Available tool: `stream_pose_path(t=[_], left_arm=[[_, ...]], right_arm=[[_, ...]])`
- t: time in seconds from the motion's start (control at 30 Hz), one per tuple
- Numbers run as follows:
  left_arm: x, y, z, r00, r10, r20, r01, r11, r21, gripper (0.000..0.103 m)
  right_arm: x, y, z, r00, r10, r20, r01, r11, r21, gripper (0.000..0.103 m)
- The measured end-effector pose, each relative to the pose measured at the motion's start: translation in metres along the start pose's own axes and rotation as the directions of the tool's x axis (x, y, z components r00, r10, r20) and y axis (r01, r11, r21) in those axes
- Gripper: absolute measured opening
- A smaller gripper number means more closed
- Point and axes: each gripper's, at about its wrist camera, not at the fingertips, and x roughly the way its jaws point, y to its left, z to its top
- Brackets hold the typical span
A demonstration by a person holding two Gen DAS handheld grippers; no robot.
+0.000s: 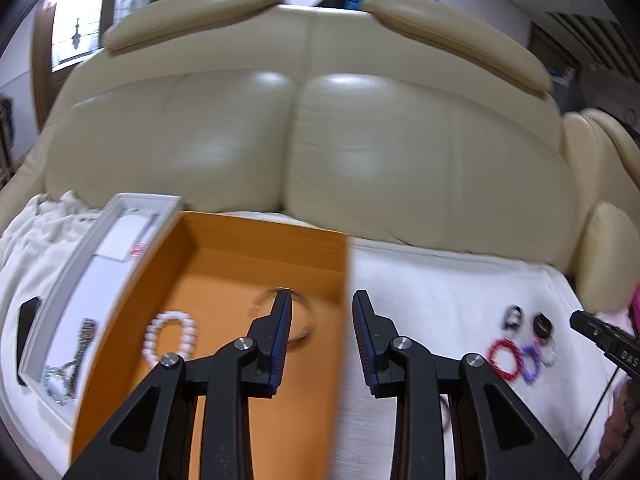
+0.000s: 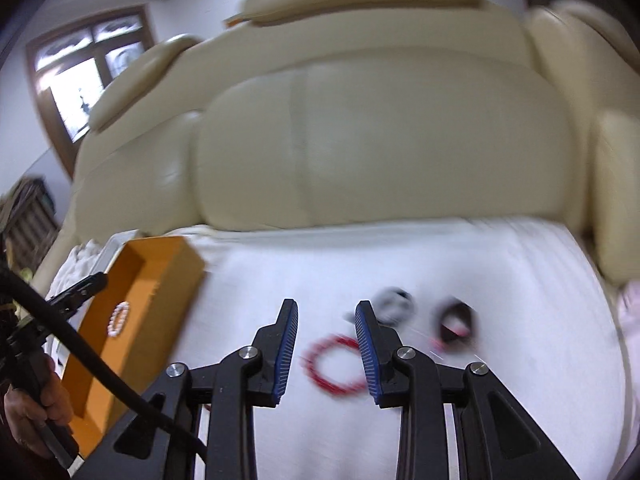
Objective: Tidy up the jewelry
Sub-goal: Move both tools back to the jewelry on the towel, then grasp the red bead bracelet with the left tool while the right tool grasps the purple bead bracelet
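An orange box (image 1: 224, 256) (image 2: 160, 264) lies on a white cloth and holds a white pearl bracelet (image 1: 170, 338) (image 2: 119, 319) and a thin metal bangle (image 1: 302, 316). My left gripper (image 1: 322, 308) is open and empty, straddling the box's right wall. On the cloth to the right lie a red bead bracelet (image 1: 505, 359) (image 2: 334, 364), a purple one (image 1: 530, 362), and two dark ring-like pieces (image 1: 513, 316) (image 2: 456, 324). My right gripper (image 2: 326, 320) is open and empty just above the red bracelet; its tip shows in the left wrist view (image 1: 600, 338).
A grey tray (image 1: 76, 264) left of the orange box holds a beaded bracelet (image 1: 60, 380) and a dark chain piece (image 1: 86, 334). A beige leather sofa back (image 1: 296, 140) rises behind the cloth. A black cable (image 2: 80, 344) crosses the right wrist view.
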Motion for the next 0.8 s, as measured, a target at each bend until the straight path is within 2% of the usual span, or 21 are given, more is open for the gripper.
stream_pose_path(t=[0.13,0.27,0.4,0.47,0.67,0.8], left_arm=[[0.008,-0.036,-0.003,0.999,-0.053,-0.01,0.054,0.997,0.063,0.032],[0.024,-0.061,-0.007,0.993,-0.104,-0.049,0.108,0.989,0.1,0.032],[0.046,-0.076,-0.01,0.985,-0.137,-0.1,0.146,0.985,0.087,0.032],[0.056,-0.083,-0.011,0.981,-0.148,-0.126,0.159,0.983,0.087,0.032],[0.07,-0.114,-0.029,0.962,-0.189,-0.198,0.215,0.969,0.124,0.032],[0.082,-0.131,-0.041,0.95,-0.191,-0.248,0.234,0.96,0.156,0.032]], right_arm=[[-0.001,-0.057,-0.019,1.0,0.001,-0.025,0.003,0.99,0.144,0.033],[0.01,-0.079,-0.027,0.995,0.023,-0.096,-0.006,0.986,0.167,0.033],[0.029,-0.082,-0.039,0.978,0.073,-0.193,-0.039,0.984,0.176,0.031],[0.038,-0.076,-0.041,0.969,0.07,-0.237,-0.032,0.987,0.158,0.029],[0.064,-0.078,-0.049,0.961,0.038,-0.275,0.022,0.977,0.214,0.029],[0.076,-0.071,-0.048,0.959,0.015,-0.284,0.04,0.982,0.185,0.017]])
